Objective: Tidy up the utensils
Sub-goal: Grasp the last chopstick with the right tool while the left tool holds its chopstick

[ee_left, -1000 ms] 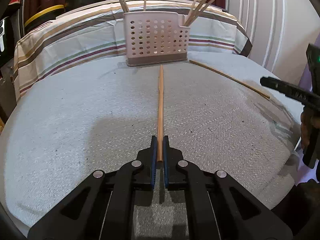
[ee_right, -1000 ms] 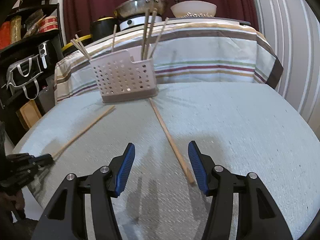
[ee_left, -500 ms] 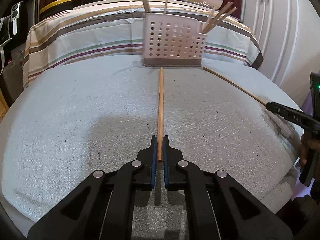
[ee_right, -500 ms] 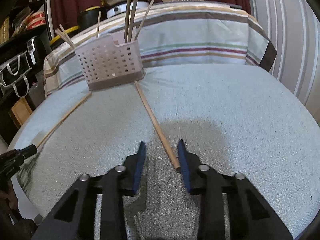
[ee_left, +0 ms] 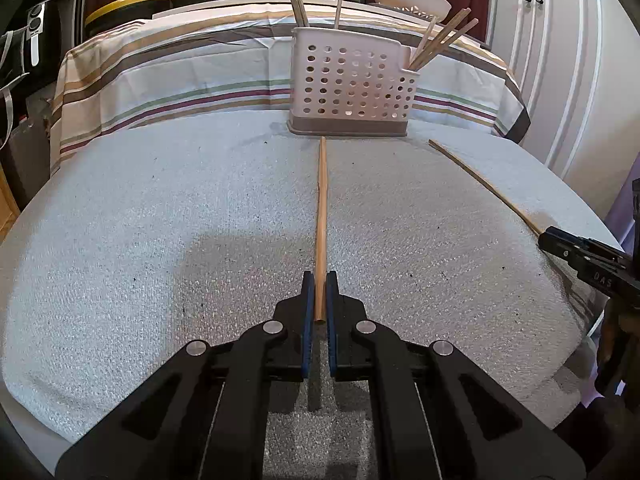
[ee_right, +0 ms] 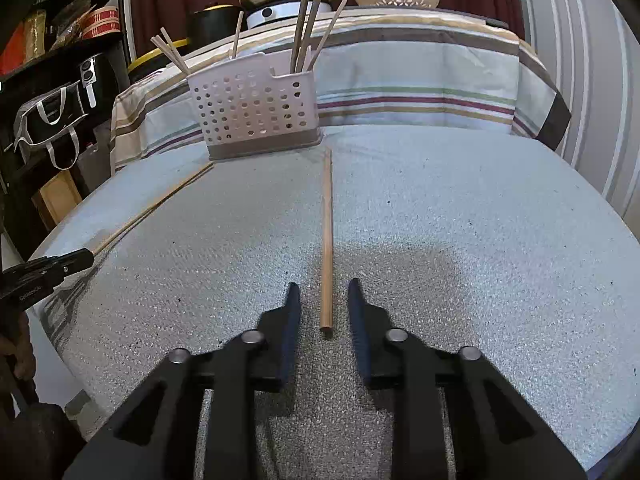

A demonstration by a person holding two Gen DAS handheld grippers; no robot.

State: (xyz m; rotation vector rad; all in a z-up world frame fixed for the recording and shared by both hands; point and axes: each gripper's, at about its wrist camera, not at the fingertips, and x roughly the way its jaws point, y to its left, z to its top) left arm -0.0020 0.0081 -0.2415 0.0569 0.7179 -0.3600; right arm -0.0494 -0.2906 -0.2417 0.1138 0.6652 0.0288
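You are looking at two wooden chopsticks lying flat on the desk, well apart. One chopstick (ee_left: 321, 224) is pointing its far tip at the rack's base; the other (ee_right: 326, 236) likewise. The pink perforated rack (ee_left: 352, 82) is standing upright, holding more sticks (ee_left: 438, 42) leaning in its compartments.

Matt wooden chopstick (ee_left: 321, 216) on a rough, grainy table cover (ee_left: 160, 240); perforated plastic holder (ee_left: 352, 80) behind.
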